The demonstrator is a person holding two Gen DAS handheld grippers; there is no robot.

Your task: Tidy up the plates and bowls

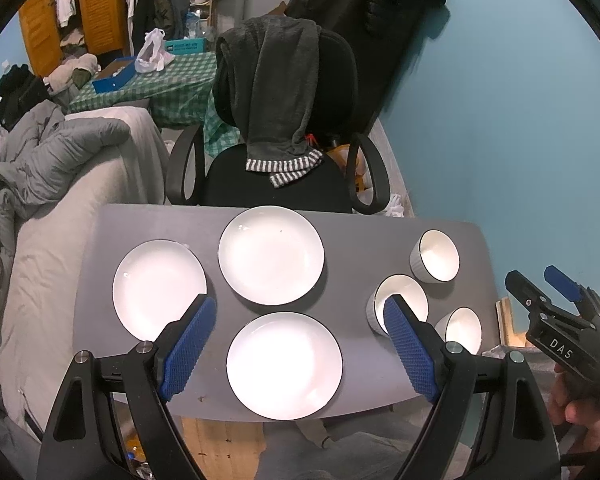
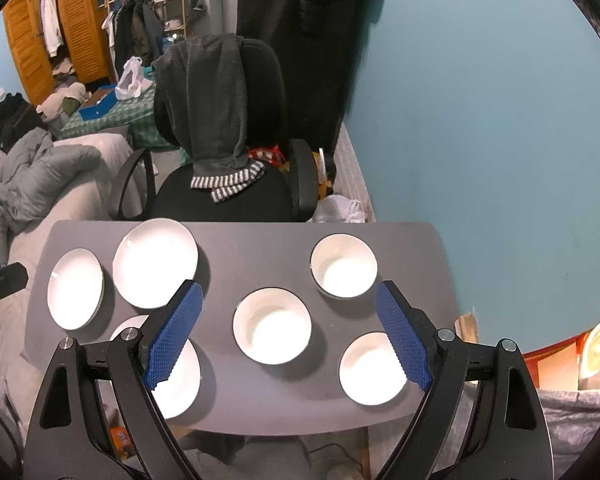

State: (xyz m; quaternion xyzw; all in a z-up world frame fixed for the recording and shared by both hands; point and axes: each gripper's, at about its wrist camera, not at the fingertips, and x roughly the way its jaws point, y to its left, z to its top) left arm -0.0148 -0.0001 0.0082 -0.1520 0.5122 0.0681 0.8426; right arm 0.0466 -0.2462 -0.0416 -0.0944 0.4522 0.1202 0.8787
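Three white plates lie on the left half of a grey table [image 1: 352,248]: a far one [image 1: 271,255], a left one [image 1: 159,288] and a near one [image 1: 284,366]. Three white bowls stand on the right half: far [image 2: 344,266], middle [image 2: 272,326] and near [image 2: 372,368]. My left gripper [image 1: 300,312] is open and empty, held above the near plate. My right gripper [image 2: 288,300] is open and empty, held above the middle bowl. The right gripper also shows at the right edge of the left wrist view [image 1: 540,284].
A black office chair [image 1: 276,120] draped with a grey garment stands behind the table. A bed with grey bedding [image 1: 60,184] lies to the left. A blue wall [image 2: 480,120] is to the right. The table's near edge [image 1: 300,414] is below the grippers.
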